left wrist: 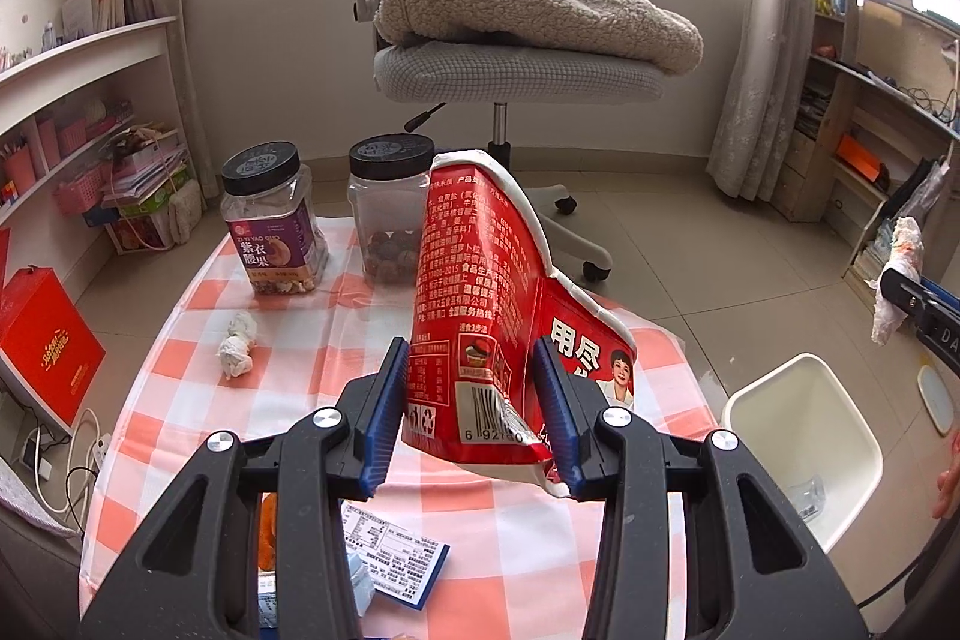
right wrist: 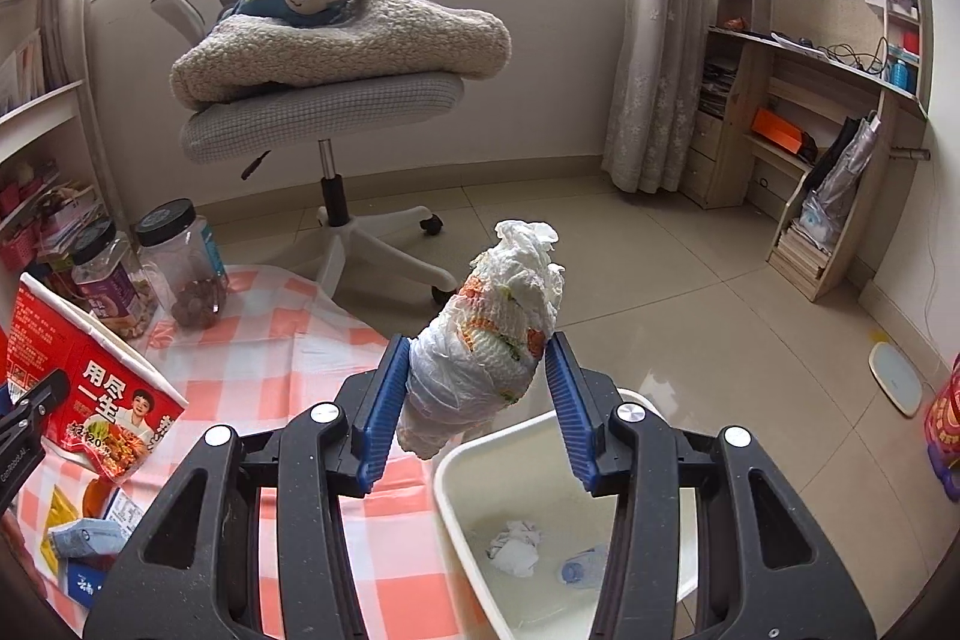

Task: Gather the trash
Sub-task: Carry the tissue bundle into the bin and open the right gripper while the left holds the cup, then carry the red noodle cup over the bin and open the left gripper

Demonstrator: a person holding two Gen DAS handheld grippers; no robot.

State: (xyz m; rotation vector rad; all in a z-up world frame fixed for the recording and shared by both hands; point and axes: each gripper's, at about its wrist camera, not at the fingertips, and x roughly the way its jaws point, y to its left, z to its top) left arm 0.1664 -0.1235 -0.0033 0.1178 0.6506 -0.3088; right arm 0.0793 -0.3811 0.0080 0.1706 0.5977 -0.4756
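My left gripper (left wrist: 471,412) is shut on a squashed red noodle box (left wrist: 492,304) and holds it above the checked tablecloth (left wrist: 288,400). The box also shows at the left of the right wrist view (right wrist: 102,388). My right gripper (right wrist: 477,406) is shut on a crumpled patterned paper towel wad (right wrist: 498,340), held above the near rim of the white bin (right wrist: 474,478). The bin (left wrist: 804,436) stands on the floor right of the table and holds a crumpled tissue (right wrist: 513,547) and a flattened bottle (right wrist: 579,568). A small white tissue wad (left wrist: 237,343) lies on the cloth.
Two black-lidded snack jars (left wrist: 273,220) (left wrist: 387,214) stand at the table's far edge. Wrappers and a printed packet (left wrist: 390,562) lie near the front edge. An office chair (left wrist: 510,58) with a blanket and plush monkey stands behind the table. Shelves line both sides.
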